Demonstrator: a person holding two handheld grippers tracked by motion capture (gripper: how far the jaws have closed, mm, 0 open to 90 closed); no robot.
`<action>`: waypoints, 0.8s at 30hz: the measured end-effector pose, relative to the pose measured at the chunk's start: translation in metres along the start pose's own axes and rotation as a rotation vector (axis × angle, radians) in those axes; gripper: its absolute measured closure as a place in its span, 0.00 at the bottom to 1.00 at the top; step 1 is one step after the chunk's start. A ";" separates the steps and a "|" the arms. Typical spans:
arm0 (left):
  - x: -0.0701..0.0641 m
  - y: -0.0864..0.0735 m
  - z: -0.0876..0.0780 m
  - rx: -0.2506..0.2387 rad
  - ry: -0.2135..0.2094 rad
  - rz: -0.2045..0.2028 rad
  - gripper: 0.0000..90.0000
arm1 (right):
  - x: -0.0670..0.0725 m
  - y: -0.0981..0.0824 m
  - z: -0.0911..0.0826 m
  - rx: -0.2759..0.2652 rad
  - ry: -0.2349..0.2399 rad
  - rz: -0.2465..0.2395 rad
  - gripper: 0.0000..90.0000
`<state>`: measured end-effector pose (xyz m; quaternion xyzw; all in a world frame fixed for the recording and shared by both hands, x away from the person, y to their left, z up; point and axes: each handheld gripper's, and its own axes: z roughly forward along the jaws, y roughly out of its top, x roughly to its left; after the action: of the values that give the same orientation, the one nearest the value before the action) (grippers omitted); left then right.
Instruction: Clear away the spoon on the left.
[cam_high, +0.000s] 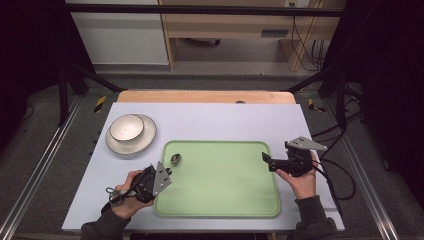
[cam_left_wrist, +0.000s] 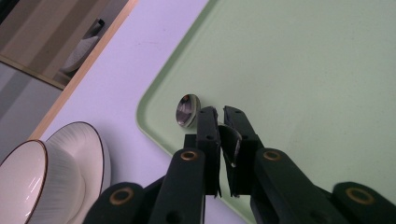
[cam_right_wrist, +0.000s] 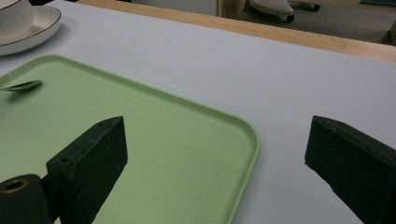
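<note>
On the pale lilac worktop (cam_high: 210, 120), the left tool (cam_left_wrist: 219, 116) is clenching a small metal spoon (cam_left_wrist: 187, 110) over the green plastic tray's (cam_high: 225, 185) corner; that thin grip risks slipping. The right tool (cam_right_wrist: 215, 154) is gaping, released.

Pale green tray (cam_high: 220, 200); cream bowl (cam_high: 127, 127), dark rim; lavender table cover (cam_high: 210, 120); black jaws.
</note>
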<state>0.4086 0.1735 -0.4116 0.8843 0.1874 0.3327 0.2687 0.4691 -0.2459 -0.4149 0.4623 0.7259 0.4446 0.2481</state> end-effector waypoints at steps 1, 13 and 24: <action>0.000 0.000 0.000 0.001 -0.002 0.003 0.94 | 0.000 0.000 0.000 0.001 0.000 0.000 0.07; -0.003 0.001 0.002 0.009 -0.035 0.021 0.90 | 0.000 0.000 0.000 0.001 0.001 -0.001 0.07; -0.006 0.001 0.004 0.022 -0.043 0.044 0.84 | 0.000 0.000 -0.001 0.002 0.001 -0.001 0.07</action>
<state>0.4077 0.1682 -0.4167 0.8981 0.1658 0.3173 0.2556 0.4688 -0.2461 -0.4146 0.4620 0.7268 0.4439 0.2477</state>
